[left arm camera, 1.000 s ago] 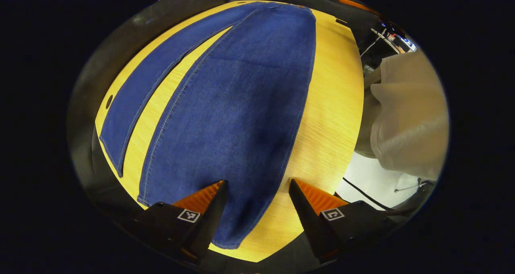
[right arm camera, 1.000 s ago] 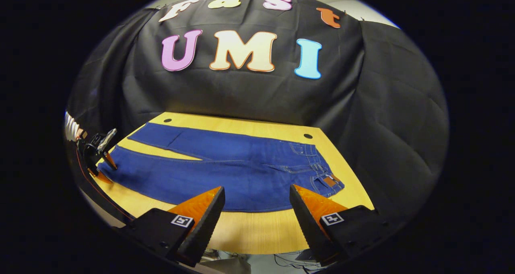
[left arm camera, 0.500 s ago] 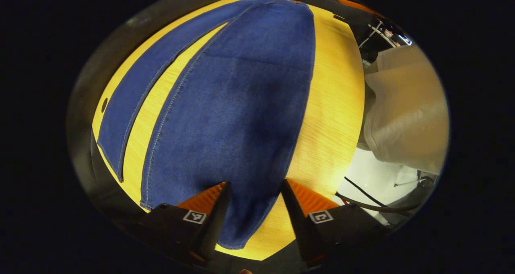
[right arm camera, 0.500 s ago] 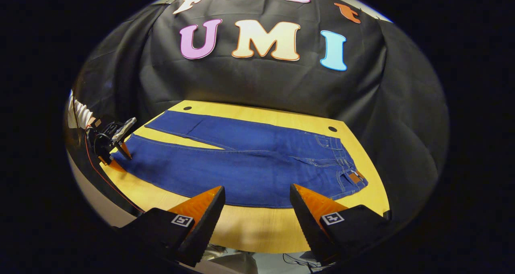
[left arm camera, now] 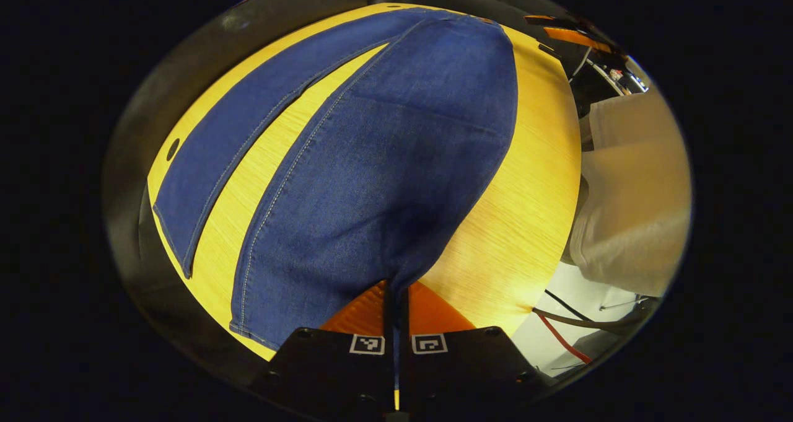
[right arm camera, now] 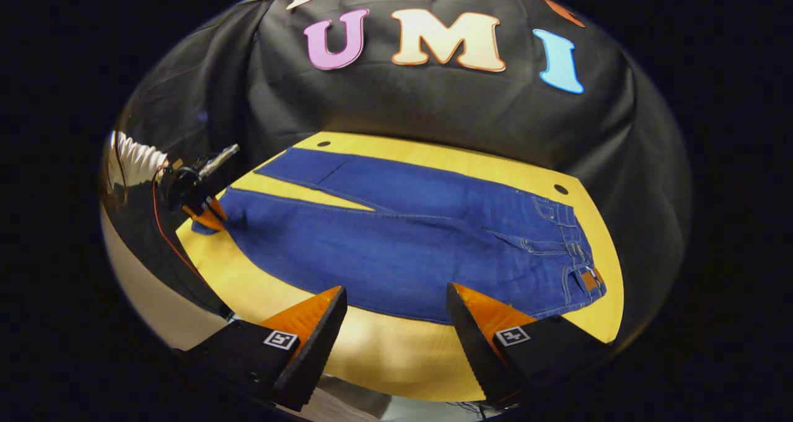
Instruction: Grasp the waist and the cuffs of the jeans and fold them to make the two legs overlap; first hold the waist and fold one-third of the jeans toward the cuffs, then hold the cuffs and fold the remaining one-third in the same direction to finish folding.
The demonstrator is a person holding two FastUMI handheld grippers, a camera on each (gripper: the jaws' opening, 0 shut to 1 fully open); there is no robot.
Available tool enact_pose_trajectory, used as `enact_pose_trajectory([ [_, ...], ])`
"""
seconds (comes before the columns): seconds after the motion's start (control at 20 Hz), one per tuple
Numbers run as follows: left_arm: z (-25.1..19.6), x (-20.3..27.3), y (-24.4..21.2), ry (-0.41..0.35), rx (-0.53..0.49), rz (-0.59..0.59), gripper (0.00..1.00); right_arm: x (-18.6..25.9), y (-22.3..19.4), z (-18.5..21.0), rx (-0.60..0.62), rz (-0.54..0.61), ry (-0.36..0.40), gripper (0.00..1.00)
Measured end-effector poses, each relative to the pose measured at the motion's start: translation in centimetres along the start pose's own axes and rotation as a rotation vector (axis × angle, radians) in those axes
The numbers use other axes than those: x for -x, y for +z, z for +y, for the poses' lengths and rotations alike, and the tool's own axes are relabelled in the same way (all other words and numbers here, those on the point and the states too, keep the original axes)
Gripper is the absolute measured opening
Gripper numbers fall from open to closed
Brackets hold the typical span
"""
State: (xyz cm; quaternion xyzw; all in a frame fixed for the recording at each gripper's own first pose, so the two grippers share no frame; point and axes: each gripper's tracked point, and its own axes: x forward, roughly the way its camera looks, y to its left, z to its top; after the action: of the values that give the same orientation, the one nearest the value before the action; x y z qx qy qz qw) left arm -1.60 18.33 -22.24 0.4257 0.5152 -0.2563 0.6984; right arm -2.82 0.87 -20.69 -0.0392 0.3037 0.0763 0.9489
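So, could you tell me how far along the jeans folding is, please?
Barely begun. The jeans lie flat on the table, legs apart, unfolded. In hand: the left gripper is shut on the near leg's cuff. The right gripper is open, short of the waist. All folds remain.

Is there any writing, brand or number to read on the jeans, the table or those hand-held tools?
On the blue denim jeans: a brown waist patch, too small to read.
On the left hand-held gripper and the right hand-held gripper: square black-and-white markers, patterns only, no words.
On the yellow wooden table: none.
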Motion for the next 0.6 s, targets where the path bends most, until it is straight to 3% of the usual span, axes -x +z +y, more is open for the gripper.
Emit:
enact_pose_trajectory([
  [0.35, -0.1, -0.1, 0.0, -0.051, -0.014, 0.083, 0.01, -2.2, -4.2, -9.1, 0.266, 0.263, -0.008, 1.0],
  [0.6, 0.2, -0.3, -0.1, -0.045, -0.012, 0.115, 0.01, -4.3, -6.4, -13.6, 0.399, 0.423, 0.048, 1.0],
])
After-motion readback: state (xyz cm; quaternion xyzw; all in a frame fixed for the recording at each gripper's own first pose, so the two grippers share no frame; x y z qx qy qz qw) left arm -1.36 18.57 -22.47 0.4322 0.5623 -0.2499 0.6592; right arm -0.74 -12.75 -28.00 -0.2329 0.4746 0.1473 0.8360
